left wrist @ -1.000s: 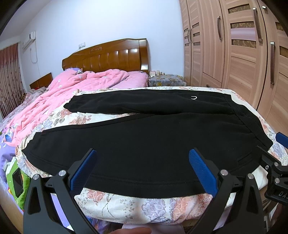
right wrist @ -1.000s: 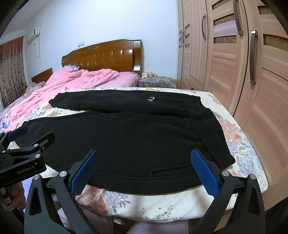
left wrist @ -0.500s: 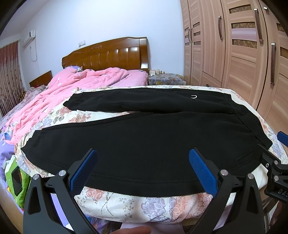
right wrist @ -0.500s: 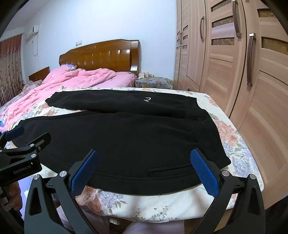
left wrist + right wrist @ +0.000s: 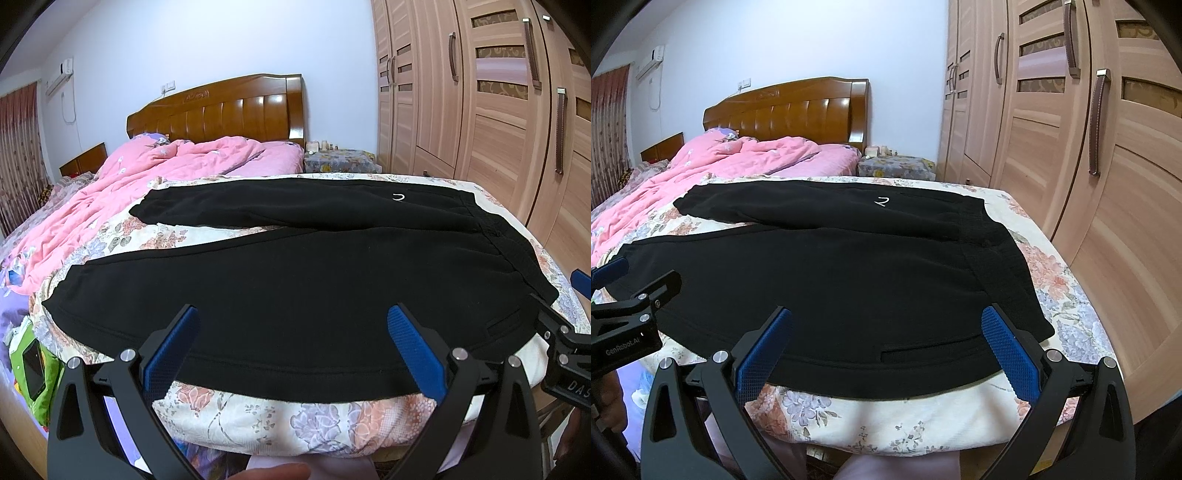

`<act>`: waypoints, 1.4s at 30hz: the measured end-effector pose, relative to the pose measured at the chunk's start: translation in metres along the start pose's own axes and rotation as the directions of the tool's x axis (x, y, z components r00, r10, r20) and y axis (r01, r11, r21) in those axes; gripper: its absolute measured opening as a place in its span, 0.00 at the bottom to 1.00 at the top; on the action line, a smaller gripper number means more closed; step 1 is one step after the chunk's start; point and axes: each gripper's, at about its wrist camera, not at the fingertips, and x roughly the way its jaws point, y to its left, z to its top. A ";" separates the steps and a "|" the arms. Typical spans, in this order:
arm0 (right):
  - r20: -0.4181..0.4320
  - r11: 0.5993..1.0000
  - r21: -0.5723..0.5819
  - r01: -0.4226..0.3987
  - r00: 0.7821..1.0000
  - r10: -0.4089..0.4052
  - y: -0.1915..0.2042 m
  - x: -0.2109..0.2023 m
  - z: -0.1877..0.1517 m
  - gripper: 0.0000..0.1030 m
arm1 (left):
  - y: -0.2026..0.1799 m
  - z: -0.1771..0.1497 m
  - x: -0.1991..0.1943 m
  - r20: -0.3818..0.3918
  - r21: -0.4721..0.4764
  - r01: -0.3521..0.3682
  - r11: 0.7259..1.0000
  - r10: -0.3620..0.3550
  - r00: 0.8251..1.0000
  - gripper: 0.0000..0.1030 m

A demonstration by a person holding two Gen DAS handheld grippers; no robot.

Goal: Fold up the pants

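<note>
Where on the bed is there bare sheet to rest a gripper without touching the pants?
Bare floral sheet shows in a strip between the pants waistband and the wardrobe. A wedge lies open between the two legs, beside the pink quilt. The near edge hangs below the hem. The middle is covered.

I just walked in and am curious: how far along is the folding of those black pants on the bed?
Barely begun. Done: the black fleece pants lie spread flat on the floral bedsheet, legs apart, waistband toward the wardrobe. In hand: nothing; the left gripper and right gripper both hover open at the near edge, gripping no fabric. Left: every fold, starting with laying one leg over the other.
</note>
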 end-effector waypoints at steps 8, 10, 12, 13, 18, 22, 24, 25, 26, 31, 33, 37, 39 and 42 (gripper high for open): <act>0.004 1.000 -0.014 0.018 1.000 -0.018 0.002 -0.001 0.000 0.96 | 0.000 -0.001 0.001 -0.003 0.000 0.001 1.000 -0.001 1.000 0.99; 0.008 0.999 -0.025 0.031 0.999 -0.031 0.003 -0.001 0.000 0.96 | 0.000 -0.002 0.000 -0.003 -0.002 0.002 1.000 -0.002 1.000 0.99; 0.014 0.998 -0.039 0.052 0.999 -0.052 0.005 -0.001 0.000 0.96 | 0.000 -0.002 0.000 -0.003 -0.002 0.000 1.000 0.000 1.000 0.99; 0.017 0.997 -0.048 0.062 0.998 -0.061 0.006 -0.001 0.000 0.96 | 0.001 -0.001 0.000 -0.003 -0.002 0.001 1.000 -0.001 1.000 0.99; 0.020 0.995 -0.061 0.074 0.997 -0.073 0.006 0.000 0.001 0.96 | 0.001 -0.001 0.000 -0.003 0.000 0.002 1.000 -0.002 1.000 0.99; 0.019 0.995 -0.065 0.077 0.997 -0.076 0.007 0.001 0.001 0.96 | 0.001 -0.001 0.001 -0.004 -0.002 0.003 1.000 -0.003 1.000 0.99; 0.015 0.995 -0.067 0.075 0.997 -0.075 0.007 0.001 0.001 0.96 | 0.003 -0.003 0.000 -0.008 -0.006 0.003 1.000 -0.003 1.000 0.99; 0.013 0.995 -0.067 0.075 0.997 -0.074 0.007 0.002 0.001 0.96 | 0.003 -0.004 0.000 -0.010 -0.007 0.003 1.000 -0.003 1.000 0.99; 0.012 0.995 -0.066 0.075 0.997 -0.074 0.007 0.002 0.000 0.96 | 0.004 -0.005 0.000 -0.012 -0.009 0.002 1.000 -0.002 1.000 0.99; -0.006 0.997 -0.054 0.062 0.998 -0.063 0.002 0.008 -0.002 0.96 | 0.006 -0.007 0.001 -0.030 -0.016 0.001 1.000 -0.001 1.000 0.99; 0.002 0.996 -0.057 0.066 0.998 -0.066 0.001 0.010 -0.001 0.96 | 0.006 -0.006 0.004 -0.042 -0.015 0.000 1.000 -0.001 0.999 0.99; 0.008 0.998 -0.043 0.053 0.999 -0.053 -0.009 0.017 0.006 0.96 | 0.007 -0.002 0.013 -0.066 -0.005 0.000 1.000 0.000 0.998 0.99; -0.001 0.999 -0.028 0.026 1.000 -0.026 -0.019 0.027 0.016 0.96 | 0.008 0.002 0.024 -0.089 0.013 0.005 1.000 -0.004 0.996 0.99; -0.032 1.000 -0.022 -0.019 0.999 0.018 -0.032 0.046 0.037 0.96 | 0.008 0.016 0.040 -0.120 0.054 0.022 0.998 -0.015 0.993 0.99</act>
